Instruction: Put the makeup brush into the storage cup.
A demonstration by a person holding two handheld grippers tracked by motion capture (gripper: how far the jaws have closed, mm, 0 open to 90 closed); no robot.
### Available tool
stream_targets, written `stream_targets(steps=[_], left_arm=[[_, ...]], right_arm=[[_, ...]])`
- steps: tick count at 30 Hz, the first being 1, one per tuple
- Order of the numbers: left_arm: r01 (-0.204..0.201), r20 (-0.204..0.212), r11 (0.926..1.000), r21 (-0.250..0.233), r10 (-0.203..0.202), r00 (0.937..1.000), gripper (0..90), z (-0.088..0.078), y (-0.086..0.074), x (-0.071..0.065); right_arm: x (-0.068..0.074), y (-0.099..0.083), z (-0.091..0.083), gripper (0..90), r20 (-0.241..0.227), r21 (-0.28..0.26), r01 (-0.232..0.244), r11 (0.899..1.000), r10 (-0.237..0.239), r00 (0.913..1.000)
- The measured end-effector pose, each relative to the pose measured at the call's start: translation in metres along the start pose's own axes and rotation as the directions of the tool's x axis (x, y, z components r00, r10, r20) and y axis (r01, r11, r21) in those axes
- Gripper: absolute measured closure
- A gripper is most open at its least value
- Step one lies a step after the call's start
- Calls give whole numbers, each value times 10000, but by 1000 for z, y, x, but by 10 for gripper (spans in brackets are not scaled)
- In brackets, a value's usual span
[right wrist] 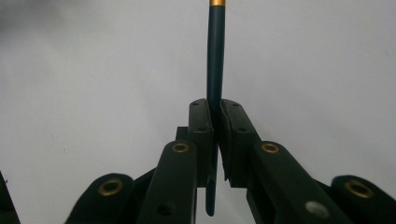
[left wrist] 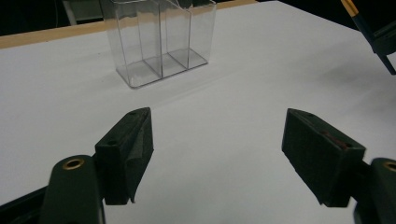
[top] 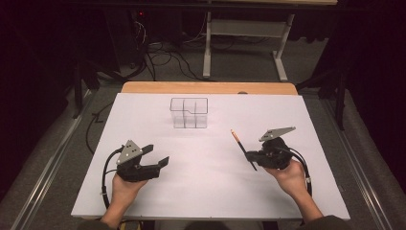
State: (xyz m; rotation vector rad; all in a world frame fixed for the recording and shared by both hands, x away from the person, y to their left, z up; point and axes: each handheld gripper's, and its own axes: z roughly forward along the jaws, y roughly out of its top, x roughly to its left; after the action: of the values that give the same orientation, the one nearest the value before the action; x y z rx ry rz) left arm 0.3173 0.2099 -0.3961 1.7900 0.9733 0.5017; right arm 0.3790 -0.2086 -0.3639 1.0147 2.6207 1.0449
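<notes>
1. Dark blue-green pencil [right wrist: 215, 56] with a gold band near its far end is sitting clamped between the fingers [right wrist: 201, 135] of the right gripper [top: 253, 156]; in the right gripper view the shaft is running straight up from the pads and a short stub is poking out below them.
2. In the high view the pencil [top: 242, 147] is slanting up and away from the right gripper, its orange-gold tip pointing toward the far left, above the white tabletop [top: 210, 191].
3. Farther back, near the middle of the tabletop, a clear plastic organizer [top: 189, 113] is standing upright, well apart from the pencil.
4. In the left gripper view the organizer [left wrist: 159, 42] is showing three side-by-side compartments parted by clear walls; nothing is lying on the compartment floors in sight.
5. On the person's left, the left gripper [top: 155, 155] is resting low over the tabletop, its fingers [left wrist: 128, 149] standing wide apart and grasping nothing, aimed toward the organizer.
6. A wooden edge [top: 206, 87] is running along the far side of the tabletop.
</notes>
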Motion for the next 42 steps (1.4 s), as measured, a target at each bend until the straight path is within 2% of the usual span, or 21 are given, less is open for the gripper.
stream_targets(steps=[7, 12, 14, 19, 26, 28, 30, 35, 40, 42], left_arm=[[-181, 134, 9998, 114, 179, 9997, 253, 2, 1, -4], [-232, 219, 9997, 68, 230, 9995, 253, 2, 2, -6], [-287, 251, 9996, 78, 285, 9993, 253, 2, 2, -7], [-410, 393, 9992, -3, 410, 9984, 253, 1, 4, -11], [-576, 625, 9981, 234, 561, 9965, 253, 6, 4, -16], [-580, 695, 9981, 219, 563, 9960, 253, 6, 5, -18], [-564, 750, 9983, 175, 549, 9957, 253, 5, 5, -19], [-566, 910, 9983, 156, 550, 9943, 253, 7, 9, -21], [-583, 1068, 9974, 415, 536, 9928, 253, 13, 12, -27], [-704, 1163, 9962, 519, 640, 9911, 253, 16, 16, -32]], right_arm=[[5, -5, 2, 855, -222, -503, -67, 9987, 56, 9997], [12, -5, 1, 855, -430, -754, 146, 9970, -179, 9989], [14, -6, 2, 855, -465, -854, 373, 9956, -414, 9981], [20, -8, 9, 855, -655, -849, 427, 9955, -483, 9967], [24, -7, 14, 855, -758, -881, 585, 9944, -652, 9950], [25, -7, 14, 855, -824, -905, 497, 9947, -572, 9950], [26, -7, 14, 855, -782, -930, 694, 9932, -768, 9940], [27, -7, 15, 855, -838, -1036, 740, 9919, -829, 9930], [27, -7, 10, 855, -866, -1211, 630, 9906, -738, 9935], [27, -9, 7, 855, -850, -1306, 614, 9895, -729, 9937]])
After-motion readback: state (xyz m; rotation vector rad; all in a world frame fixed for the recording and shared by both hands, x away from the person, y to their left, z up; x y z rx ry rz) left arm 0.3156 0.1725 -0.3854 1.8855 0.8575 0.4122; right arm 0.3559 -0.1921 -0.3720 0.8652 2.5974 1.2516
